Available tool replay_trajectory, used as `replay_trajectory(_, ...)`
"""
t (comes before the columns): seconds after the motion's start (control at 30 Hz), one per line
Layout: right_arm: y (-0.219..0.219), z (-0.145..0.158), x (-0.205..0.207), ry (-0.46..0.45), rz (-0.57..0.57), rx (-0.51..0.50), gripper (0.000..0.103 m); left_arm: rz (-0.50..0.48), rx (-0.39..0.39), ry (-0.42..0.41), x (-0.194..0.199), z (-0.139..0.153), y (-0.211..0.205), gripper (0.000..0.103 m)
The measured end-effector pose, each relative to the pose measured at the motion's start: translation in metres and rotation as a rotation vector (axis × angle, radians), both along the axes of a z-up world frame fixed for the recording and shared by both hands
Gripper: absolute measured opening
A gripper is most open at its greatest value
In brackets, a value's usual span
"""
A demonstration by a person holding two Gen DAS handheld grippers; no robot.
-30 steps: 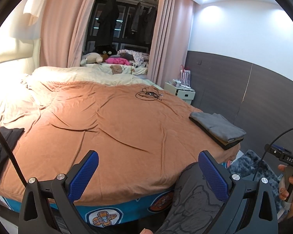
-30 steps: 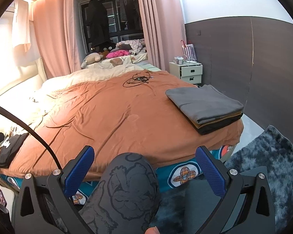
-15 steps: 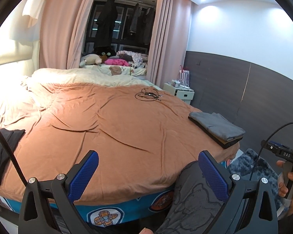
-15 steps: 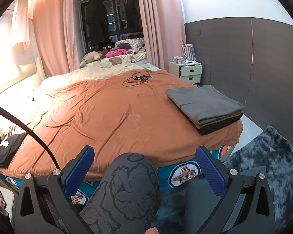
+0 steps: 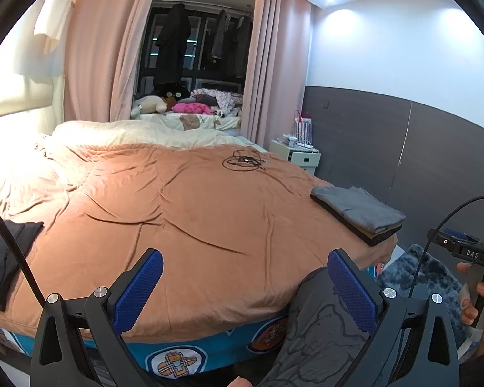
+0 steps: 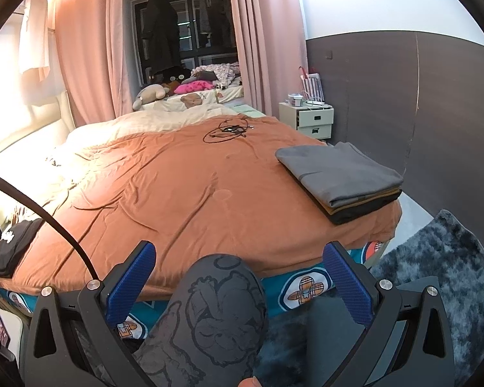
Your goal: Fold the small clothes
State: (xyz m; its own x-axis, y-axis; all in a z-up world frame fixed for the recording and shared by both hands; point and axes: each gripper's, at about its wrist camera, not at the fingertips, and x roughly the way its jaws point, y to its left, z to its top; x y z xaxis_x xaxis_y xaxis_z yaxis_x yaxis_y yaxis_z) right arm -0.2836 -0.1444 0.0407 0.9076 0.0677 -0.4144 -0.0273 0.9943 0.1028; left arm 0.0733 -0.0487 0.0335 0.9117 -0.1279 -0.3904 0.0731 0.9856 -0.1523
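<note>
A stack of folded clothes, grey on top (image 5: 359, 211) (image 6: 342, 174), sits at the bed's right front corner. A black garment with a white print (image 5: 3, 254) (image 6: 11, 242) lies at the left front edge. My left gripper (image 5: 245, 285) hangs open before the bed's front edge, nothing between its blue pads. My right gripper (image 6: 238, 277) is open too, held low over the person's patterned knee (image 6: 216, 300). Both grippers are well short of either pile.
An orange blanket (image 5: 190, 213) covers the bed, with a coil of black cable (image 5: 243, 162) near its far side. A white nightstand (image 6: 313, 119) stands by the dark wall panel. A shaggy grey rug (image 6: 442, 267) lies on the floor at right. The person's hand (image 5: 480, 303) holds the other handle.
Both views have shifted only slightly; the left camera has tilted up a little. Both grippers stay open and no clothing has moved.
</note>
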Motion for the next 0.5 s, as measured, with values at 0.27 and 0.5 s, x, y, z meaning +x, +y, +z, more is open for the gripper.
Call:
replay_trajectory(0.27, -0.0067, -0.0017, -0.0017, -0.008, 0.001, 0.0, 0.103, 0.005, 0.012, -0.002, -0.0024, 0.0024, -0.0026, 0.103)
replay_trajectory(0.5, -0.0074, -0.0025, -0.0012, -0.008, 0.009, -0.005, 0.103, 0.004, 0.012, 0.0, -0.0032, 0.0026, -0.0034, 0.103)
